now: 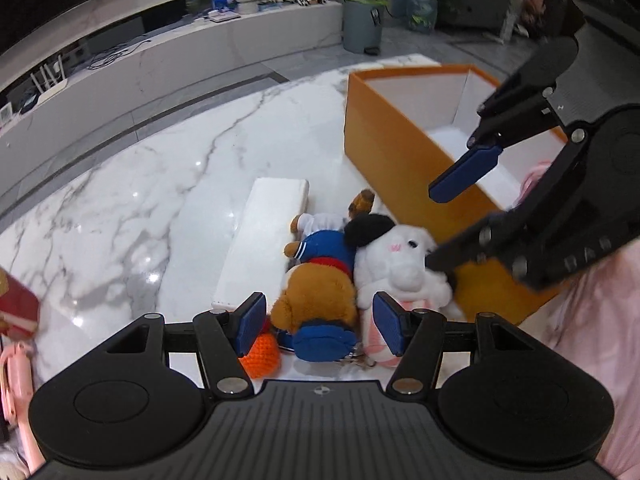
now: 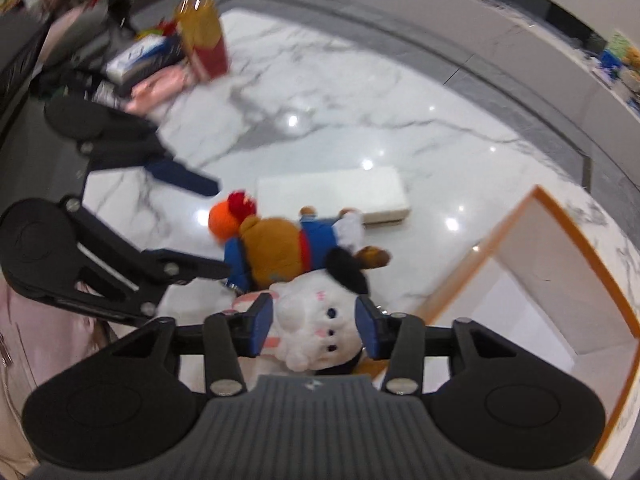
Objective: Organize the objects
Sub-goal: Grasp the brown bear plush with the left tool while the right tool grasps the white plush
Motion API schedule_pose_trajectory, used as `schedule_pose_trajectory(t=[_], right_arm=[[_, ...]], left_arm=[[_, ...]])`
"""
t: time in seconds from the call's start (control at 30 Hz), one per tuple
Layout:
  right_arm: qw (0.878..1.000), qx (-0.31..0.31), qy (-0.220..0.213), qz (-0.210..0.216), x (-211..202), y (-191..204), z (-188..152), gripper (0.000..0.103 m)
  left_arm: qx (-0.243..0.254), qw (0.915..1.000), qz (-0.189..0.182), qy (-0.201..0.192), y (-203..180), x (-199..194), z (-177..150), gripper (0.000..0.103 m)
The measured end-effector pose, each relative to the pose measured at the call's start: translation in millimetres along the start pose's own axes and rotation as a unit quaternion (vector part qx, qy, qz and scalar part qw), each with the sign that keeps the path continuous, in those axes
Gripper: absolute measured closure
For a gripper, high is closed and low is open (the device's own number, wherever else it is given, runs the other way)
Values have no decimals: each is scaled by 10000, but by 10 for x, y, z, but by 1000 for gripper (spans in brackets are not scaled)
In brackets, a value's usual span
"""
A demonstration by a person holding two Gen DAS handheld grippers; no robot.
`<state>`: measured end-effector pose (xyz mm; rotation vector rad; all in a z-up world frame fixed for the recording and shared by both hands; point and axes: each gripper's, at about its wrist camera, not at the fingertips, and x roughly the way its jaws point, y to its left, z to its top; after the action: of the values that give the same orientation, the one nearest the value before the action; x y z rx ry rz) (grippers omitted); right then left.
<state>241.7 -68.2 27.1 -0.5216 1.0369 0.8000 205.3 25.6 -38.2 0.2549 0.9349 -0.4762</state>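
A white plush with a black ear (image 1: pixel 400 258) (image 2: pixel 312 320) lies on the marble table beside a brown bear plush in blue clothes (image 1: pixel 320 280) (image 2: pixel 276 248). An orange knitted toy (image 1: pixel 262 354) (image 2: pixel 226 220) rests against the bear's head. My left gripper (image 1: pixel 320 326) (image 2: pixel 222 228) is open, its pads standing either side of the bear's head without pressing it. My right gripper (image 2: pixel 314 330) (image 1: pixel 434 228) is open above the white plush, which shows between its pads; one finger touches the plush's face. An open orange box (image 1: pixel 384 140) (image 2: pixel 540 248) with a white inside stands just right of the toys.
A flat white block (image 1: pixel 260 240) (image 2: pixel 332 188) lies on the table behind the toys. A red carton (image 2: pixel 204 44) (image 1: pixel 16 308), pink items and a blue-white box crowd the table's left end. A pink sleeve (image 1: pixel 592 320) is at the right.
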Motion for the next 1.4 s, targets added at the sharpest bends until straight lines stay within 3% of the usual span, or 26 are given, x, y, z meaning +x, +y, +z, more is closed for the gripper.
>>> schedule_pose_trajectory(t=[0.07, 0.4, 0.57, 0.7, 0.8, 0.9, 1.17, 1.4], right_arm=[[9998, -95, 142, -63, 123, 36, 15, 38], [9968, -261, 756, -68, 530, -22, 68, 32], [9957, -572, 732, -44, 584, 34, 38, 22], [9942, -791, 735, -38, 593, 66, 25, 20], [9934, -936, 666, 54, 548, 95, -2, 34], [9926, -959, 670, 326, 519, 159, -52, 34], [9880, -1324, 430, 664, 433, 459, -238, 34], [9870, -1547, 43, 437, 336, 805, -417, 33]], left_arm=[[37, 10000, -46, 61, 24, 114, 9, 33], [301, 9990, -274, 163, 100, 435, 11, 33], [809, 9962, -203, 268, 32, 559, 3, 33], [945, 9949, -230, 261, -19, 564, -21, 41], [765, 9964, -200, 303, -29, 535, -52, 44], [687, 9967, -112, 406, -95, 453, -134, 46], [-251, 9973, 202, 660, -131, 134, -508, 46], [-1046, 9923, 354, 567, -125, -107, -793, 45]])
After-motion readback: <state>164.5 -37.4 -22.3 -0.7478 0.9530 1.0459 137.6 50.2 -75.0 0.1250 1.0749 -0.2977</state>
